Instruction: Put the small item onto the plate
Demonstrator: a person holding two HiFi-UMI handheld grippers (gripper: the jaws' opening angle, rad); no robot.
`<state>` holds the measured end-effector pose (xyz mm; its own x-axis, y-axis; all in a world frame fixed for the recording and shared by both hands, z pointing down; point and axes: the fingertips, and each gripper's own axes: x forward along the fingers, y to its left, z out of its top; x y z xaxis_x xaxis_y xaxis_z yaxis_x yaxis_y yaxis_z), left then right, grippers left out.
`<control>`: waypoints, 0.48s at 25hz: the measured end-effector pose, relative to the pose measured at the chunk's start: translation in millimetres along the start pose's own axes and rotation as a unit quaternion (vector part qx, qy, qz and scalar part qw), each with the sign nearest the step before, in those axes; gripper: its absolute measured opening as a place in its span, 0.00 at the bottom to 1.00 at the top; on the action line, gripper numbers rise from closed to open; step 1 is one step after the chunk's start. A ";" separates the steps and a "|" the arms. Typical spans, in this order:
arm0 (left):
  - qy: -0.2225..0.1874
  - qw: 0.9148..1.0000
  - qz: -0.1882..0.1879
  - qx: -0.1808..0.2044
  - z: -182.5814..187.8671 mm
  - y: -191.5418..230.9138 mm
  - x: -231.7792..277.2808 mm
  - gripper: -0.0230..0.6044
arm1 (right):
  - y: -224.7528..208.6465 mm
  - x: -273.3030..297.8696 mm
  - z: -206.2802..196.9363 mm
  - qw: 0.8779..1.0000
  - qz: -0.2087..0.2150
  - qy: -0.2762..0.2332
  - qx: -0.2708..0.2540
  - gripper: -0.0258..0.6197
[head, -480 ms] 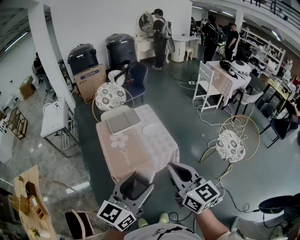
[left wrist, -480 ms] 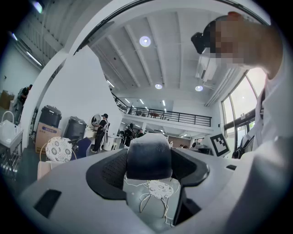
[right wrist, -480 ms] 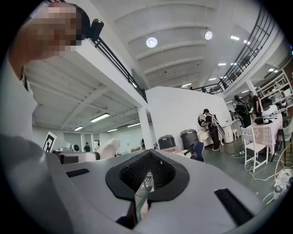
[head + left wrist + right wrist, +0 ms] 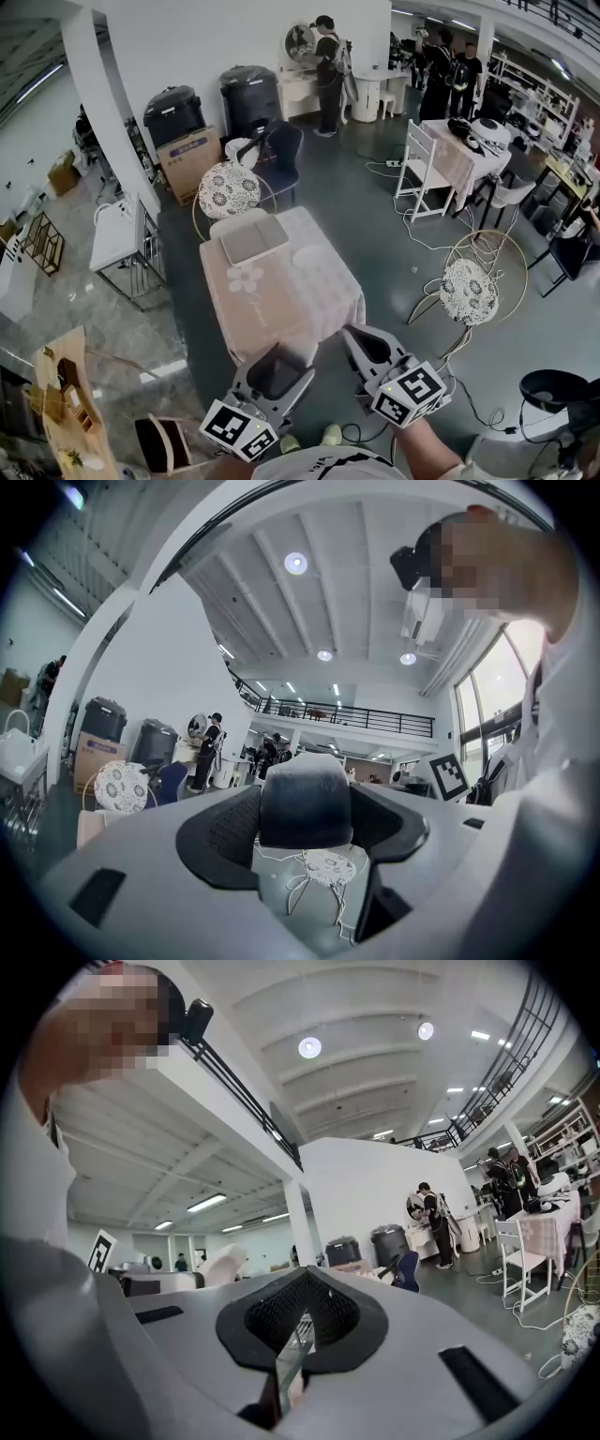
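Note:
A small table with a pink cloth (image 4: 281,300) stands ahead of me on the grey floor. On it lie a grey tray (image 4: 253,240) at the far end and a white plate (image 4: 307,255) to its right. A white flower shape (image 4: 246,278) shows on the cloth; whether it is print or an item I cannot tell. My left gripper (image 4: 274,370) (image 4: 305,860) hovers short of the table's near edge, jaws wide apart, with only a distant chair showing through the gap. My right gripper (image 4: 367,347) (image 4: 295,1335) hangs beside it, pads closed to a thin slit, holding nothing.
Round chairs with patterned cushions stand behind the table (image 4: 228,190) and to its right (image 4: 468,291). A white wire side table (image 4: 122,239) is at the left. Black bins (image 4: 251,94), a cardboard box (image 4: 187,150), floor cables (image 4: 422,239) and standing people (image 4: 328,66) fill the back.
The scene has slid slightly right and down in the head view. Both grippers keep the same pose below the table's near edge.

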<state>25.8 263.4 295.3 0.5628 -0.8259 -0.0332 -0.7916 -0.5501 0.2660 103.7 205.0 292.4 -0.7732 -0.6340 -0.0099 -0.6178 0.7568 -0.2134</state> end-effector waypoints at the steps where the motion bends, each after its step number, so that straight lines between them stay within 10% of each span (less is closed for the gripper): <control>1: 0.001 1.000 0.000 0.000 -0.9 -1.5 1.2 0.51 | -0.7 -1.5 0.3 1.000 0.002 0.000 0.001 0.06; 12: 0.006 1.000 0.019 0.007 -7.4 -4.2 20.9 0.51 | -18.6 -18.3 8.5 0.998 0.022 -0.035 0.041 0.06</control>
<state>42.7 249.3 300.7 0.5354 -0.8445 -0.0127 -0.8152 -0.5206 0.2539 130.6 201.2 288.3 -0.7859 -0.6119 -0.0894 -0.5669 0.7707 -0.2909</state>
